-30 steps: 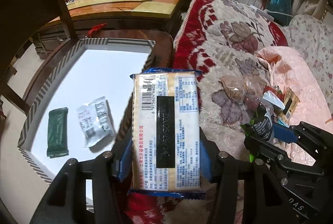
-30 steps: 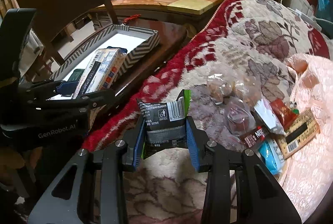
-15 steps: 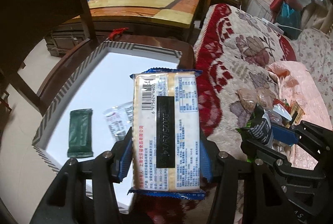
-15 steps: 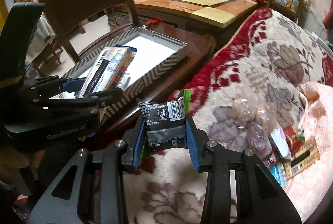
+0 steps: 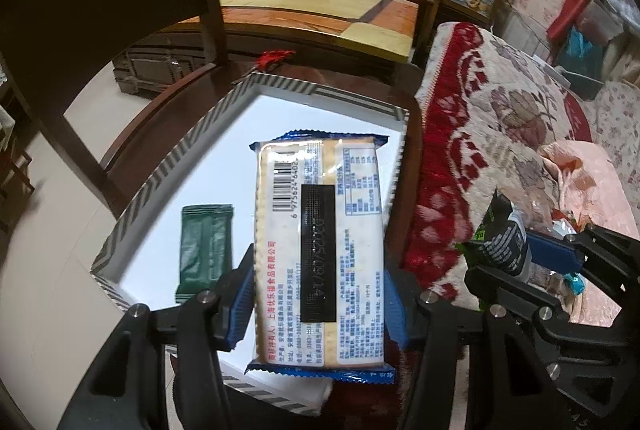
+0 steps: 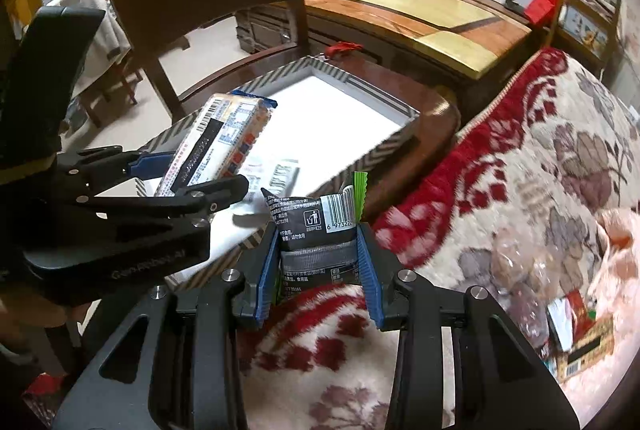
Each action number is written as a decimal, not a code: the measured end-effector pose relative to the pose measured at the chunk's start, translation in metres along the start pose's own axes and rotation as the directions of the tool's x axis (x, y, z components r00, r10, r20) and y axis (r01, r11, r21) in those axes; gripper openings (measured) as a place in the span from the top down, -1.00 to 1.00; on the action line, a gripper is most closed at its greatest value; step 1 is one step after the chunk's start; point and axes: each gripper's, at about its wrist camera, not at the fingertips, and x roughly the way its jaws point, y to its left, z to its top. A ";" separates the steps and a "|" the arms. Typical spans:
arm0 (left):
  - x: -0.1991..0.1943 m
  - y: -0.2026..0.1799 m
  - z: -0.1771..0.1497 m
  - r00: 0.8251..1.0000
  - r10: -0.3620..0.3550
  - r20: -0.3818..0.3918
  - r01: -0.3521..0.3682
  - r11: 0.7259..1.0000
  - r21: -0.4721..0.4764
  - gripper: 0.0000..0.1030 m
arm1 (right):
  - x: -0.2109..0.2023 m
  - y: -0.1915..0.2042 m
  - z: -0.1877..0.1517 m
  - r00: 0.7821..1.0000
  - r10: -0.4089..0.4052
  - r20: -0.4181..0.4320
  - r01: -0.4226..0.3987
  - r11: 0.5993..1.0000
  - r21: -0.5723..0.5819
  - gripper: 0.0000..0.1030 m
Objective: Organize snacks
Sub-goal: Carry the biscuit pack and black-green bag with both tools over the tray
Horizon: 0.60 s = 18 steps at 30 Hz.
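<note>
Left claw (image 5: pixel 318 294): closed on cracker pack (image 5: pixel 320 242); blue pads pressed to both long sides of pack. Pack held back face up, barcode and black date strip visible, blue crimped ends at top and bottom. Positioned above tray (image 5: pixel 160 182), over its near right portion. Same claw (image 6: pixel 200 178) visible in right wrist view, at left of frame, with cracker pack (image 6: pixel 218 146) tilted upward and away over tray (image 6: pixel 380 146).

Right claw (image 6: pixel 318 266): closed on dark snack packet (image 6: pixel 316 226); blue pads gripping packet at both sides. Packet upright, barcode and bin symbol facing camera, green crimped edge projecting at upper right. Held above blanket (image 6: pixel 500 170), just beside near right wall of tray. In left wrist view, right claw (image 5: pixel 520 254) at right of frame, dark snack packet (image 5: pixel 500 230) between its pads.

Tray: white floor, striped grey walls, resting on dark wooden surface (image 5: pixel 168 102). Contents: green bar packet (image 5: pixel 204 246) lying flat near left wall; white sachet (image 6: pixel 276 176) lying flat, seen in right wrist view only, partly hidden behind left claw.

Blanket (image 5: pixel 500 118): red and cream floral pattern, right of tray. Loose snack pile (image 6: pixel 572 318) on blanket at far right; individual items blurred.
</note>
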 end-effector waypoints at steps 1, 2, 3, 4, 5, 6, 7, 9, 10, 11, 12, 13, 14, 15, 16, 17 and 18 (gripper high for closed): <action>0.001 0.003 0.000 1.000 0.001 -0.002 -0.001 1.000 -0.005 -0.11 | 0.002 0.002 0.002 1.000 0.003 -0.001 -0.003 1.000 -0.004 0.30; 0.003 0.006 0.000 1.000 0.003 -0.005 -0.003 1.000 -0.012 -0.11 | 0.004 0.004 0.004 1.000 0.005 -0.004 -0.005 1.000 -0.010 0.30; 0.004 0.009 0.000 1.000 0.005 -0.007 -0.005 1.000 -0.017 -0.11 | 0.006 0.006 0.006 1.000 0.006 -0.006 -0.007 1.000 -0.015 0.30; 0.005 0.013 0.000 1.000 0.007 -0.009 -0.008 1.000 -0.022 -0.11 | 0.009 0.008 0.007 1.000 0.008 -0.008 -0.008 1.000 -0.019 0.30; 0.007 0.016 0.000 1.000 0.010 -0.012 -0.011 1.000 -0.029 -0.11 | 0.011 0.010 0.009 1.000 0.010 -0.010 -0.010 1.000 -0.023 0.30; 0.008 0.020 0.001 1.000 0.012 -0.015 -0.013 0.999 -0.036 -0.11 | 0.014 0.012 0.011 1.000 0.013 -0.014 -0.013 1.000 -0.025 0.30; 0.010 0.023 0.001 1.000 0.015 -0.018 -0.016 0.999 -0.044 -0.11 | 0.016 0.014 0.012 1.000 0.016 -0.018 -0.016 0.999 -0.028 0.30; 0.013 0.031 0.001 1.000 0.021 -0.024 -0.022 0.998 -0.059 -0.11 | 0.020 0.018 0.015 1.000 0.018 -0.025 -0.019 0.999 -0.034 0.30; 0.014 0.034 0.001 0.999 0.023 -0.027 -0.025 0.998 -0.065 -0.11 | 0.023 0.019 0.017 0.999 0.020 -0.028 -0.021 0.999 -0.036 0.30; 0.016 0.038 0.001 0.999 0.026 -0.030 -0.028 0.997 -0.071 -0.11 | 0.025 0.020 0.018 0.999 0.022 -0.031 -0.023 0.999 -0.039 0.30; 0.018 0.040 0.001 0.999 0.028 -0.033 -0.030 0.997 -0.075 -0.11 | 0.027 0.021 0.020 0.999 0.023 -0.033 -0.024 0.999 -0.041 0.30; 0.019 0.042 0.001 0.999 0.030 -0.035 -0.033 0.997 -0.077 -0.11 | 0.029 0.022 0.021 0.999 0.025 -0.036 -0.026 0.999 -0.043 0.30; 0.020 0.043 0.001 0.999 0.033 -0.038 -0.036 0.996 -0.079 -0.11 | 0.032 0.023 0.023 0.999 0.027 -0.039 -0.029 0.999 -0.044 0.30; 0.022 0.045 0.001 0.999 0.034 -0.041 -0.038 0.996 -0.083 -0.11 | 0.034 0.024 0.025 0.999 0.028 -0.042 -0.030 0.999 -0.044 0.30; 0.024 0.046 0.001 0.998 0.035 -0.044 -0.039 0.996 -0.085 -0.11 | 0.036 0.024 0.026 0.999 0.029 -0.046 -0.031 0.998 -0.045 0.30; 0.026 0.047 0.001 0.998 0.036 -0.048 -0.040 0.995 -0.087 -0.11 | 0.040 0.025 0.027 0.998 0.031 -0.050 -0.034 0.998 -0.046 0.30; 0.028 0.048 0.000 0.998 0.037 -0.051 -0.042 0.995 -0.090 -0.11 | 0.042 0.025 0.029 0.998 0.033 -0.053 -0.035 0.998 -0.048 0.30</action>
